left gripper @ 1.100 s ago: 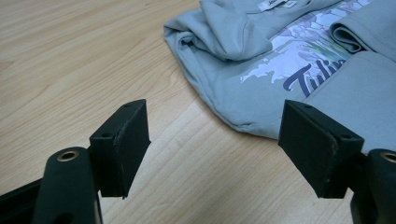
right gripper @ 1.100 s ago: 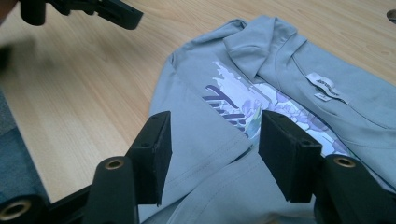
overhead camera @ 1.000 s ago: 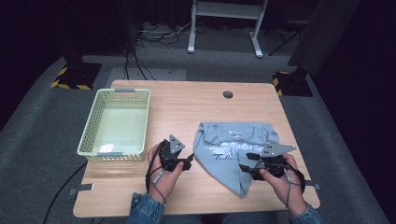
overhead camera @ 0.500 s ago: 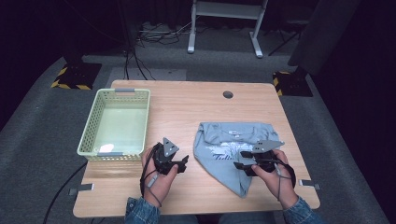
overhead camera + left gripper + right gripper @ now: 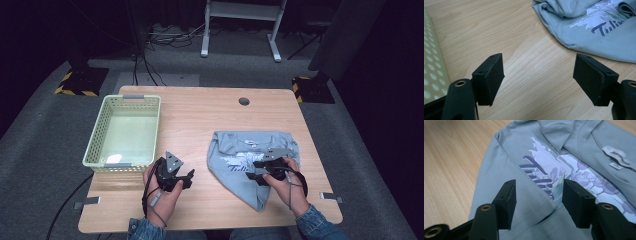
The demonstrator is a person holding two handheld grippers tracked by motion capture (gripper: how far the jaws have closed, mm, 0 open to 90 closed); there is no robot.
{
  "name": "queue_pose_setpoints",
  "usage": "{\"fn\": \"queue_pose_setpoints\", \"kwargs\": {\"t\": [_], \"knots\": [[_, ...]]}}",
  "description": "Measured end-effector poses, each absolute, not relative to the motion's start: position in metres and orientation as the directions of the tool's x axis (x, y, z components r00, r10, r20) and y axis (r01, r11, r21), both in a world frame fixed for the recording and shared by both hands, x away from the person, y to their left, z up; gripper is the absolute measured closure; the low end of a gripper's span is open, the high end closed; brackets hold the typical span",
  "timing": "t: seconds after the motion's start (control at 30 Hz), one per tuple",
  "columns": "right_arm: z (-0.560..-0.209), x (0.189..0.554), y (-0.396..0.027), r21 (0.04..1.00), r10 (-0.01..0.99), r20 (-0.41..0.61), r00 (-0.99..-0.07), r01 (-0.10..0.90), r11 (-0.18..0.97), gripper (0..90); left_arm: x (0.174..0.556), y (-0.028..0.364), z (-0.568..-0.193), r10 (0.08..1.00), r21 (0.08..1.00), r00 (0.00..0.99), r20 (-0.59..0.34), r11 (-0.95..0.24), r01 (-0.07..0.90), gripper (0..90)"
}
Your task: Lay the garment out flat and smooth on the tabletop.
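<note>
A: T-shirt: how is it laid, and which way does it run?

B: It is spread crumpled on the right half of the wooden table, well apart from the basket. In the high view a rough wedge is formed: a broad edge lies toward the far side of the table and a narrow tip is drawn down toward the person's edge, so the long axis runs from far to near, leaning slightly to the right at the tip.

A: And how can it be described?

B: A pale grey-blue knit is seen, with a printed front turned upward. In the right gripper view purple script lettering is read beside lilac flowers, and a white neck label is shown inside the collar. Folds are bunched along the upper edge, and a stitched hem crosses near the jaws.

A: What is noted of the right gripper?

B: It is held in the right hand over the middle of the T-shirt. Its jaws are parted, with fabric seen between and beneath them, and nothing is clamped.

A: And the left gripper?

B: It is held in the left hand above bare wood, between the basket and the T-shirt. Its jaws are spread wide with nothing between them; the shirt's edge is seen just beyond, and the basket's perforated green wall is caught at the left margin of the left gripper view.
</note>
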State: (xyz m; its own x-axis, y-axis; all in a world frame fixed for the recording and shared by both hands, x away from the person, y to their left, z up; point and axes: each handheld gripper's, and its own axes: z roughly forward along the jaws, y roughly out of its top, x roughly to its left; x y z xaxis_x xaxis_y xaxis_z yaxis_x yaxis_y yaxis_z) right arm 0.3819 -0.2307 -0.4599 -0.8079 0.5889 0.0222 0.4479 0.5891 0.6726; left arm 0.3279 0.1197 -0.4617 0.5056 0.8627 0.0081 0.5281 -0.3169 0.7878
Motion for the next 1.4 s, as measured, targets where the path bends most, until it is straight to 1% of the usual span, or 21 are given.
{"fn": "queue_pose_setpoints", "kwargs": {"t": [0.17,0.27,0.3,0.33,0.37,0.4,0.43,0.47,0.53,1.0,1.4], "knots": [[-0.471,0.388,-0.230,0.654,0.596,0.029,-0.803,0.466,0.596,44.1,0.324,0.125,-0.462,0.869,0.788,0.494,0.008,-0.310,0.532,24.3],[-0.479,0.391,-0.229,0.640,0.596,0.036,-0.802,0.477,0.603,44.8,0.322,0.127,-0.462,0.874,0.787,0.486,0.005,-0.303,0.537,24.2],[-0.481,0.392,-0.229,0.633,0.594,0.038,-0.804,0.479,0.607,48.0,0.322,0.128,-0.462,0.875,0.788,0.485,0.005,-0.301,0.536,24.3],[-0.483,0.393,-0.228,0.627,0.588,0.041,-0.808,0.479,0.614,55.4,0.322,0.129,-0.462,0.875,0.788,0.484,0.006,-0.302,0.536,24.3],[-0.484,0.393,-0.228,0.612,0.580,0.043,-0.814,0.480,0.628,60.6,0.321,0.129,-0.462,0.876,0.788,0.481,0.005,-0.299,0.537,24.3],[-0.484,0.392,-0.227,0.617,0.581,0.028,-0.814,0.471,0.631,67.3,0.321,0.130,-0.462,0.877,0.790,0.480,0.004,-0.297,0.537,24.2],[-0.483,0.392,-0.227,0.608,0.563,0.028,-0.826,0.461,0.646,80.5,0.320,0.130,-0.461,0.878,0.789,0.479,0.004,-0.297,0.537,24.3],[-0.482,0.391,-0.226,0.605,0.546,0.048,-0.836,0.459,0.650,82.8,0.320,0.131,-0.461,0.878,0.789,0.479,0.004,-0.297,0.537,24.3],[-0.480,0.389,-0.225,0.607,0.534,0.021,-0.845,0.435,0.665,84.1,0.320,0.131,-0.461,0.879,0.790,0.476,0.003,-0.294,0.537,24.3],[-0.440,0.368,-0.215,0.689,0.487,-0.034,-0.873,0.333,0.644,84.3,0.321,0.129,-0.458,0.876,0.796,0.483,0.004,-0.295,0.529,24.3],[-0.422,0.357,-0.200,0.712,0.448,-0.062,-0.892,0.275,0.646,84.2,0.320,0.130,-0.457,0.876,0.798,0.483,0.008,-0.296,0.525,24.3]]}}
